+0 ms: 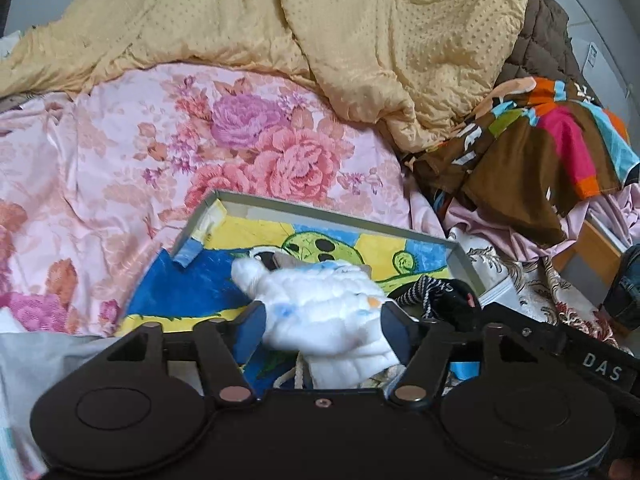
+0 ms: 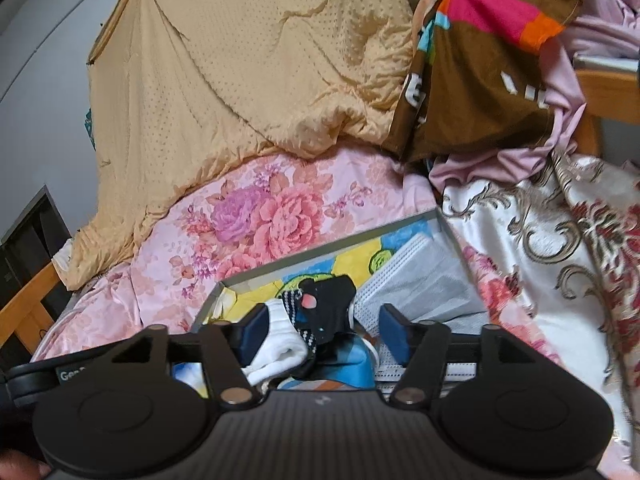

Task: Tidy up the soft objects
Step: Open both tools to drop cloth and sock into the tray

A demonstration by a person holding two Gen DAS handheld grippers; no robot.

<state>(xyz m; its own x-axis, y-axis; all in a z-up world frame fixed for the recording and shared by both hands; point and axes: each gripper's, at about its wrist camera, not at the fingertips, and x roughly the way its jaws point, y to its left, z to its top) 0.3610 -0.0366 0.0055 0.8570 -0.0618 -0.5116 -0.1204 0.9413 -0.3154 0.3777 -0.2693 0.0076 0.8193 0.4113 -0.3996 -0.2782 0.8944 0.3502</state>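
L gripper (image 1: pixel 322 326) jaws clamp white fluffy sock (image 1: pixel 328 312) — over tray (image 1: pixel 320 211), black sock (image 1: pixel 452 300) beside.

We are in a home bedroom: a bed (image 1: pixel 100 184) with a pink floral sheet, a rumpled yellow quilt (image 1: pixel 360 32), heaped clothes (image 1: pixel 552 136) and a wooden bed frame (image 2: pixel 28 304) show it

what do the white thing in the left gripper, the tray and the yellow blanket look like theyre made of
White sock: looks like fluffy, matte knit, puffy ribbed surface, between the left gripper pads. Tray: thin grey rim with sharp straight edges, likely sheet metal or stiff card; a painted drawing lines its bottom. Yellow blanket: quilted cloth with a slight sheen, dimpled dots and stitched seams.
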